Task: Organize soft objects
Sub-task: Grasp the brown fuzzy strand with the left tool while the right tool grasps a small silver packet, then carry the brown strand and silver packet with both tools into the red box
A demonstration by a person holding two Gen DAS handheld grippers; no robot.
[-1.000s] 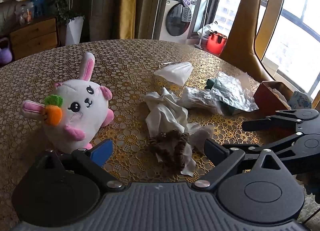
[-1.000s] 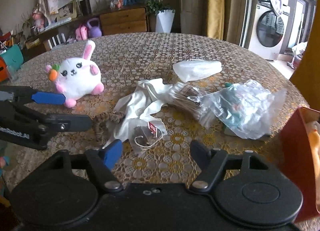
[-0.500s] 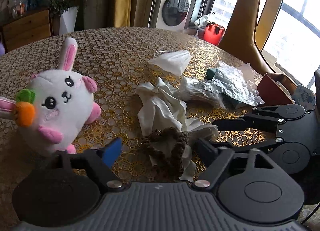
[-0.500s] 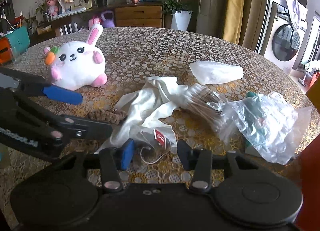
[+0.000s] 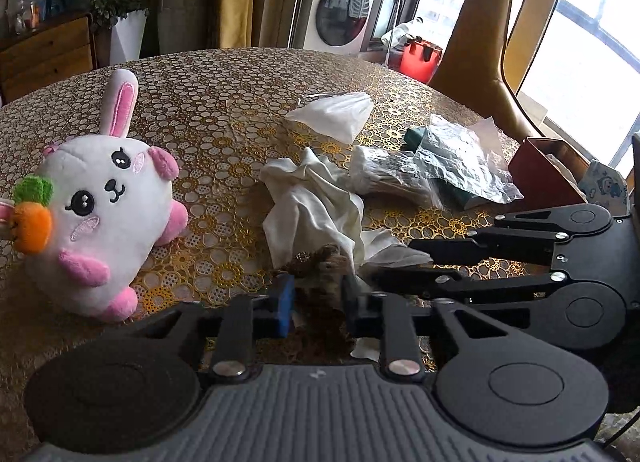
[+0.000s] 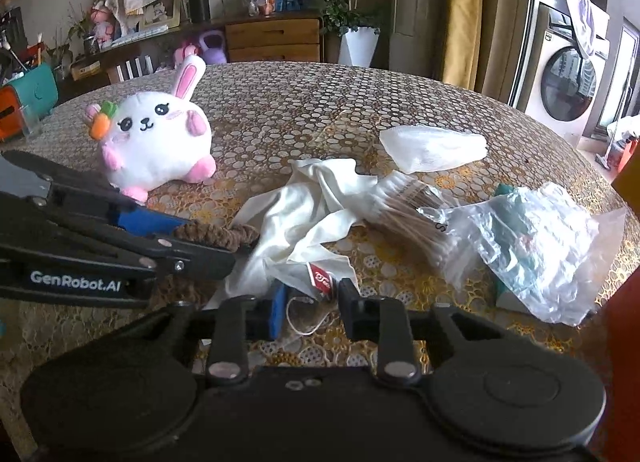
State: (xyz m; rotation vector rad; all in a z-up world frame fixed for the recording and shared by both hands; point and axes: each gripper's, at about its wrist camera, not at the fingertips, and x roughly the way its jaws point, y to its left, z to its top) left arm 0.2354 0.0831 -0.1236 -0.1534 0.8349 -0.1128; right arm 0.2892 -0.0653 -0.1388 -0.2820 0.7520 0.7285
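At lower centre, the fuzzy brown knitted scrunchie [image 5: 320,262] is pinched by the just-closing left gripper [image 5: 316,302]; the right gripper [image 6: 308,302], also closing, brackets a clear tea-bag packet [image 6: 316,282], grip uncertain. Lifting is judged next.

shell: my left gripper [image 5: 316,302] is black, ribbed grey
pads: one blue, one black
screws: silver
marking: white "GenRobot.AI"

Round tabletop [image 5: 224,102] with gold lace cover. Washing machine [image 5: 340,14] and bright windows [image 5: 592,22] behind; wooden dresser [image 6: 272,40] opposite.
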